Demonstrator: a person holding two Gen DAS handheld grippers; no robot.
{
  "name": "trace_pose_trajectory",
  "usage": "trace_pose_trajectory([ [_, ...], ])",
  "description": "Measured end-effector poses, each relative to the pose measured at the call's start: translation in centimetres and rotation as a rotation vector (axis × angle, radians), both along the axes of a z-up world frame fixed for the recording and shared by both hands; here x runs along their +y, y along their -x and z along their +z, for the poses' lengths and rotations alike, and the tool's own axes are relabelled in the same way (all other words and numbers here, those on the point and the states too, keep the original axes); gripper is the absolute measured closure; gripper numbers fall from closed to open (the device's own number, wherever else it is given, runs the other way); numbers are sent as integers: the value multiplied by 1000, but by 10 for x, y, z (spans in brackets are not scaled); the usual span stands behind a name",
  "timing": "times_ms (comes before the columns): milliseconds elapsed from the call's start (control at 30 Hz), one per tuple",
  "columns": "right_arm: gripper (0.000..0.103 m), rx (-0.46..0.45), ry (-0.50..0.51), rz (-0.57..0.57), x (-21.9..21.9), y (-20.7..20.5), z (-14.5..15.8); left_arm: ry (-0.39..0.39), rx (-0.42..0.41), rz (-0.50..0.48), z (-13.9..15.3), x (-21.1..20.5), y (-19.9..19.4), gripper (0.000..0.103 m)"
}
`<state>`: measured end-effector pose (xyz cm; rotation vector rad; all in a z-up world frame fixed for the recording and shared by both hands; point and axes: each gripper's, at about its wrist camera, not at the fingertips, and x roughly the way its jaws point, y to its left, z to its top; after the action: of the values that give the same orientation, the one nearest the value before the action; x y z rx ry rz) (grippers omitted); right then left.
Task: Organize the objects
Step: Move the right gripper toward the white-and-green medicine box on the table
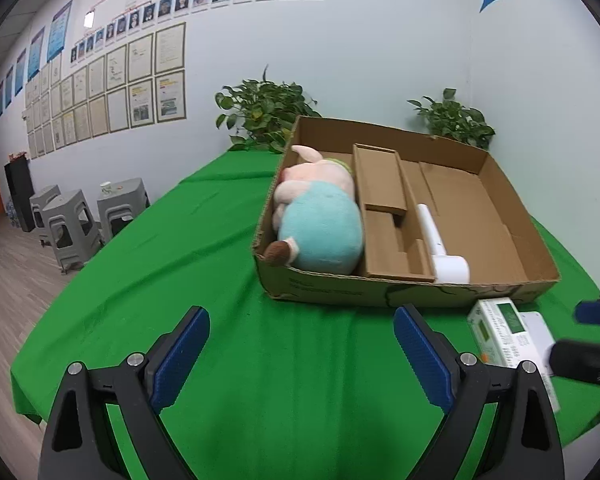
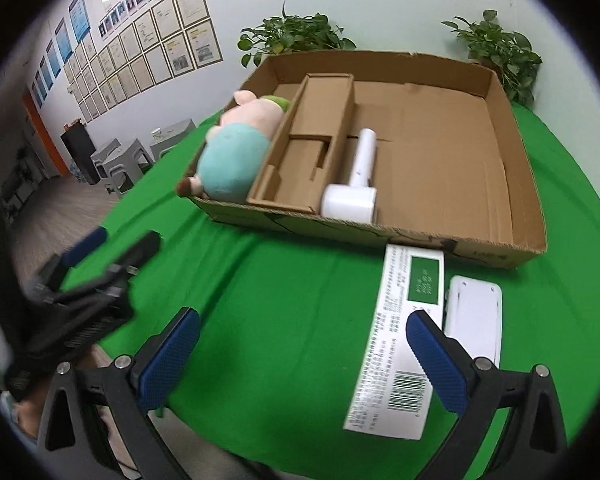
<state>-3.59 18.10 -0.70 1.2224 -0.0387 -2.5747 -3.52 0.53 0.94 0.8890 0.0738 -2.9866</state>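
A shallow cardboard box point(image 1: 380, 294) point(image 2: 524, 184) sits on the green cloth. Inside lie a plush pig in a teal shirt point(image 1: 320, 224) point(image 2: 236, 152) at the left and a white hair dryer point(image 1: 444, 248) point(image 2: 356, 188) in the middle. A white and green carton point(image 2: 400, 332) point(image 1: 500, 328) and a flat white device point(image 2: 476, 312) point(image 1: 538, 326) lie on the cloth in front of the box. My left gripper point(image 1: 300, 344) is open and empty over bare cloth. My right gripper point(image 2: 304, 344) is open, its right finger over the carton.
Two potted plants point(image 1: 266, 114) point(image 1: 454, 120) stand behind the box by the wall. Grey stools point(image 1: 72, 224) stand on the floor to the left. The table's near edge runs under both grippers. A cardboard insert point(image 1: 380, 184) divides the box.
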Motion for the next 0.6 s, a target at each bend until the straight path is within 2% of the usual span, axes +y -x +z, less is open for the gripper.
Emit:
trace_pose_trajectory([
  [233,0,11,30,31,-18,1,25,-1,-29,-17,-8,3,12,9],
  [300,0,-8,40,5,-13,7,25,1,-32,-33,-9,5,16,9],
  [433,0,27,17,-56,0,12,31,-3,-36,-48,-11,9,21,9],
  [600,0,28,19,-83,13,12,32,3,-40,-60,-13,14,25,9],
])
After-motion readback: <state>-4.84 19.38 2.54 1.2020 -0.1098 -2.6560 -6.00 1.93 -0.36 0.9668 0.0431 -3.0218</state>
